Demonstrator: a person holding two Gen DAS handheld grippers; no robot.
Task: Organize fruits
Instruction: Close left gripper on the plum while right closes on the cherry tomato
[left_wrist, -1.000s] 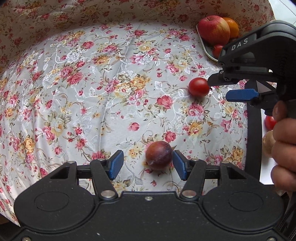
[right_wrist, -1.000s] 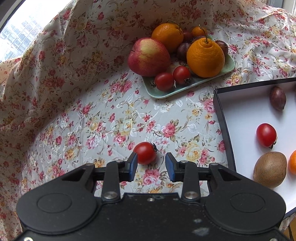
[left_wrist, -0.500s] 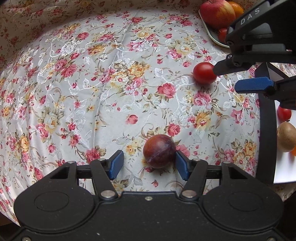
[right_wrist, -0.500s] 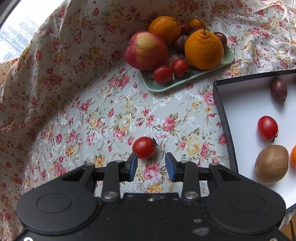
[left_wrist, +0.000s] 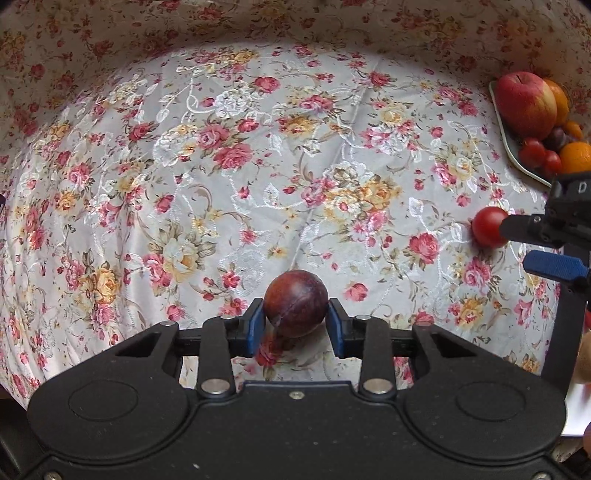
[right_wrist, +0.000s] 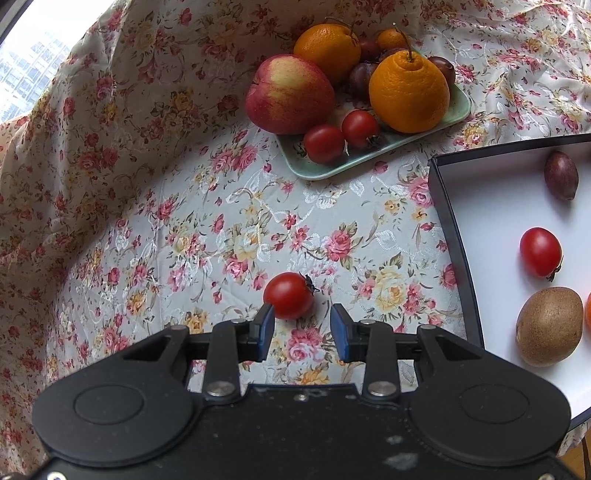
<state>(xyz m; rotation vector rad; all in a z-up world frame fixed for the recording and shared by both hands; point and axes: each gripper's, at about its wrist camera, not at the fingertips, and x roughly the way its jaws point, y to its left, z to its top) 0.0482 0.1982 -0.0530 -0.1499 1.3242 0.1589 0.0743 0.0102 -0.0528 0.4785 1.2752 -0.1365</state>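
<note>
Left gripper (left_wrist: 295, 326) has just closed, clamping the plum (left_wrist: 295, 302) between its pads.

My right gripper (right_wrist: 302, 328) hangs over the floral tablecloth (right_wrist: 147, 229), jaws apart. A cherry tomato (right_wrist: 288, 295) lies just ahead, touching the left pad. Beyond it I see the green plate (right_wrist: 373, 155) with apple (right_wrist: 290, 94) and oranges. At right, the white box (right_wrist: 487, 206) holds a kiwi (right_wrist: 548, 325), a tomato, a plum.

Floral tablecloth (right_wrist: 155, 236), fruit tray (right_wrist: 373, 155), box (right_wrist: 448, 236), tomato (right_wrist: 288, 295)
</note>
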